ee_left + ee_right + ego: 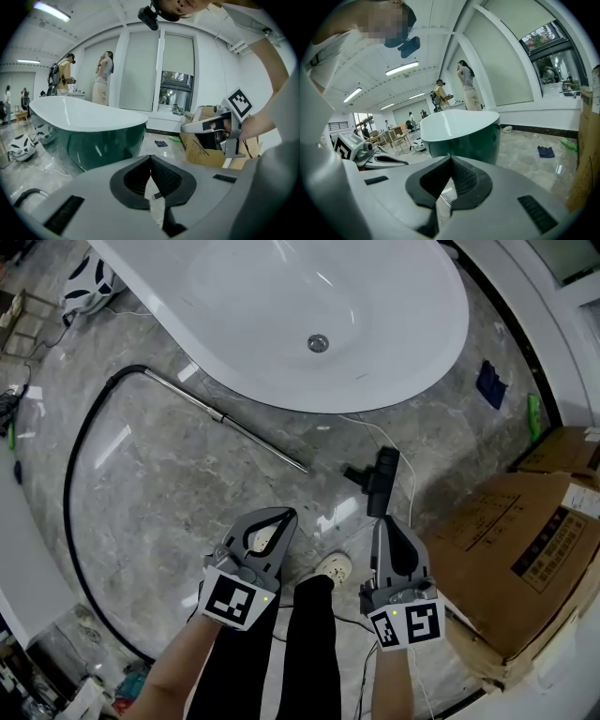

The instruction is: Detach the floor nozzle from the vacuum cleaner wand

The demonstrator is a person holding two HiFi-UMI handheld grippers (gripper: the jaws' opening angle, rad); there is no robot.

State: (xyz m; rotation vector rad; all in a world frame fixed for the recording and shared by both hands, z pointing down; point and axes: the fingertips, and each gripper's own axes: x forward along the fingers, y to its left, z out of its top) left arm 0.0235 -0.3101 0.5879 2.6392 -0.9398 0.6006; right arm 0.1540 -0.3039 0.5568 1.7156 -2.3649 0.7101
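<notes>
The black floor nozzle (380,480) lies on the grey marble floor, apart from the metal wand (228,419). The wand runs diagonally below the bathtub, its free end a short gap from the nozzle. A black hose (70,493) curves away from the wand's far end. My left gripper (285,515) is shut and empty, hanging above the floor short of the wand's end. My right gripper (382,521) is also shut and empty, just short of the nozzle. In the left gripper view the jaws (151,157) meet with nothing between them; the right gripper view (450,157) shows the same.
A white bathtub (403,362) fills the top of the head view. Cardboard boxes (506,549) stand at the right. A blue cloth (490,382) and a green item (533,416) lie near the wall. A white cord (409,486) runs past the nozzle. People stand far behind the tub.
</notes>
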